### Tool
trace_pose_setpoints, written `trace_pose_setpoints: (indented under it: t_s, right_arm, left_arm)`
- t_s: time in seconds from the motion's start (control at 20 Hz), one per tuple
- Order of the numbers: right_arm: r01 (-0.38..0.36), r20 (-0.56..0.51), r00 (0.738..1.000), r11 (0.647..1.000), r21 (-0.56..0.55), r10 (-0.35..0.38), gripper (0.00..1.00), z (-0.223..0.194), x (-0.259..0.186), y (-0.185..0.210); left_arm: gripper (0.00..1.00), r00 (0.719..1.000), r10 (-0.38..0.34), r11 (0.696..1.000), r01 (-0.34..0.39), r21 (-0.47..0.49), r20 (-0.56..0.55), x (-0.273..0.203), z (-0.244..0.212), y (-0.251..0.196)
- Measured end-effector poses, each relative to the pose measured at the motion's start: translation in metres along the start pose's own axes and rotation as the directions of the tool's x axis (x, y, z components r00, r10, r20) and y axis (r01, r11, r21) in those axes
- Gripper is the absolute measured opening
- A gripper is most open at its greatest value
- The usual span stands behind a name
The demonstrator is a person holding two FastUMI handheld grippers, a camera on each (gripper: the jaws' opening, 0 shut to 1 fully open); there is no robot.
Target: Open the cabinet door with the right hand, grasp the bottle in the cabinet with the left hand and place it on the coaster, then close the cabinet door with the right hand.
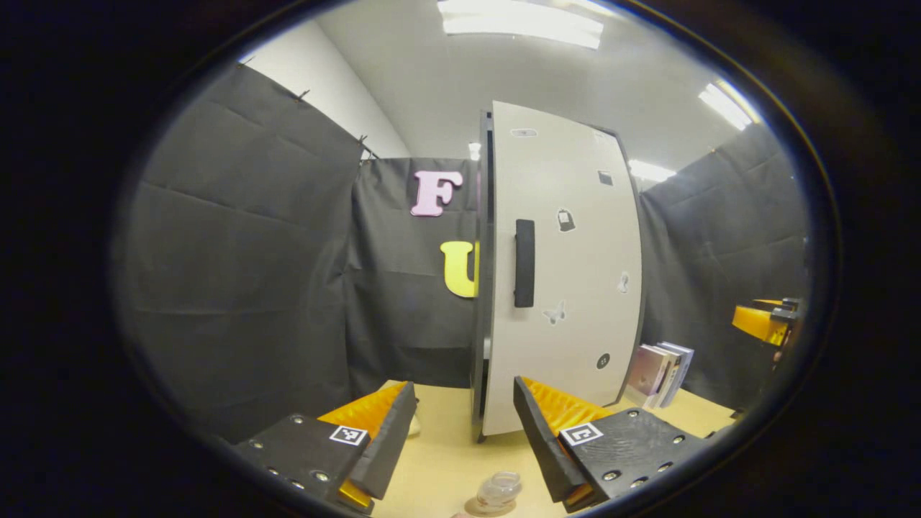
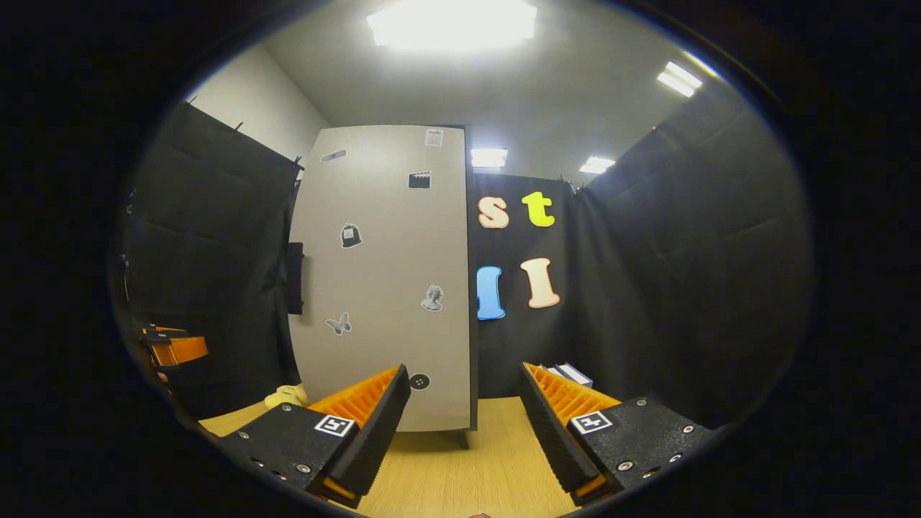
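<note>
The tall cabinet has a pale door (image 1: 568, 288) with a black handle (image 1: 524, 262). The door lies against the cabinet body, with a thin dark slit along its handle edge. A clear bottle (image 1: 498, 491) stands on the wooden table just below and in front of my left gripper (image 1: 464, 403), on what looks like a coaster (image 1: 471, 509). The left gripper is open and holds nothing. My right gripper (image 2: 464, 381) is also open and empty, facing the door (image 2: 381, 280) from a short distance. The handle (image 2: 295, 277) is at the door's left edge.
Several books (image 1: 658, 370) lean beside the cabinet on its right. A small yellow object (image 2: 284, 396) lies on the table left of the cabinet. The right gripper (image 1: 763, 320) shows far right in the left gripper view, and the left gripper (image 2: 173, 349) far left in the right gripper view.
</note>
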State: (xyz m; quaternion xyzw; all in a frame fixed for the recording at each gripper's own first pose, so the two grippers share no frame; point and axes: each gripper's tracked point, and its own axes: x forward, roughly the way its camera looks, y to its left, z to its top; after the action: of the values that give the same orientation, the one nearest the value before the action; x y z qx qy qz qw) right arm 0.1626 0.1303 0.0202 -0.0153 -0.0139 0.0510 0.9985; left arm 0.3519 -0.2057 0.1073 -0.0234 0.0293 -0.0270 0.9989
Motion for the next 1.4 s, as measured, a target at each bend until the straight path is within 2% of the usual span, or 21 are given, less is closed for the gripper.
trace_pose_setpoints:
  t_s: [0.65,0.7,0.85,0.9,1.05,1.1,1.3,1.35,1.4]
  right_arm:
    - [0.013,0.002,1.000,1.000,0.006,-0.013,0.93,-0.0020,0.0017,0.0001]
    - [0.016,0.000,1.000,1.000,0.006,-0.016,0.93,-0.0024,0.0011,-0.0007]
    - [0.022,0.002,1.000,1.000,0.009,-0.022,0.93,-0.0017,0.0006,-0.0019]
    - [0.024,0.003,1.000,1.000,0.008,-0.024,0.93,-0.0008,0.0006,-0.0023]
    - [0.026,0.003,1.000,1.000,0.008,-0.027,0.93,-0.0012,0.0008,-0.0030]
    - [0.026,0.002,1.000,1.000,0.008,-0.026,0.93,-0.0018,0.0009,-0.0032]
    - [0.028,0.002,1.000,1.000,0.009,-0.028,0.93,-0.0017,0.0014,-0.0029]
    - [0.029,0.002,1.000,1.000,0.008,-0.029,0.93,-0.0023,0.0019,-0.0029]
    - [0.030,0.004,1.000,1.000,0.008,-0.030,0.93,-0.0014,0.0025,-0.0022]
  left_arm:
    - [0.78,1.000,-0.006,1.000,0.006,0.001,-0.002,-0.0015,0.0023,0.0001]
    - [0.82,1.000,-0.009,1.000,0.009,0.000,-0.003,-0.0013,0.0022,-0.0003]
    - [0.82,1.000,-0.011,1.000,0.011,0.002,0.000,-0.0005,0.0021,-0.0003]
    - [0.78,1.000,-0.011,1.000,0.011,0.002,0.000,-0.0003,0.0023,-0.0001]
    - [0.82,1.000,-0.013,1.000,0.013,0.003,-0.002,-0.0004,0.0019,-0.0013]
    - [0.78,1.000,-0.015,1.000,0.015,0.004,-0.001,0.0004,0.0025,-0.0013]
    - [0.85,1.000,-0.019,1.000,0.019,0.008,0.003,0.0012,0.0027,-0.0014]
    - [0.78,1.000,-0.021,1.000,0.021,0.006,0.004,0.0015,0.0028,-0.0020]
    - [0.78,1.000,-0.022,1.000,0.022,0.005,0.004,0.0021,0.0030,-0.0025]
